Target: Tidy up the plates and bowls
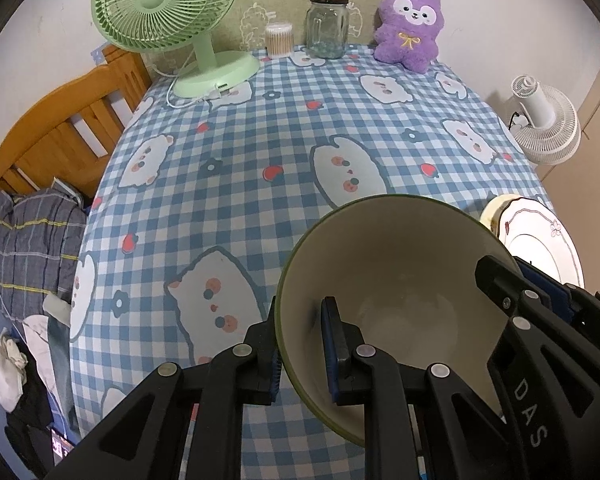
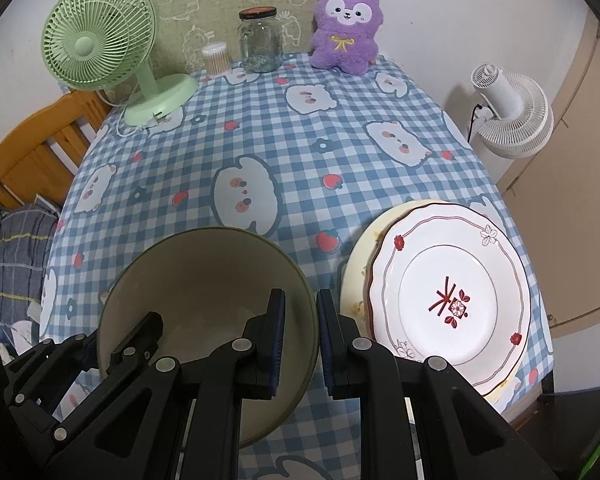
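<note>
A large bowl (image 1: pixel 400 256) (image 2: pixel 204 272), cream inside with a green rim, is low over the checked tablecloth (image 1: pixel 240 160), held by both grippers. My left gripper (image 1: pixel 302 360) is shut on the bowl's left rim, one pad inside and one outside. My right gripper (image 2: pixel 300 344) is shut on the opposite rim in the same way. Each gripper also shows in the other's view: the right gripper (image 1: pixel 512 292) and the left gripper (image 2: pixel 100 352). Right of the bowl, a white plate with red flowers (image 2: pixel 452 300) (image 1: pixel 540 240) lies stacked on a cream plate (image 2: pixel 360 264).
At the table's far edge stand a green desk fan (image 1: pixel 160 12), a tub of cotton swabs (image 1: pixel 278 40), a glass jar (image 1: pixel 326 26) and a purple plush toy (image 1: pixel 410 28). A white fan (image 2: pixel 508 116) stands off the right side, a wooden bed frame (image 1: pixel 60 132) to the left.
</note>
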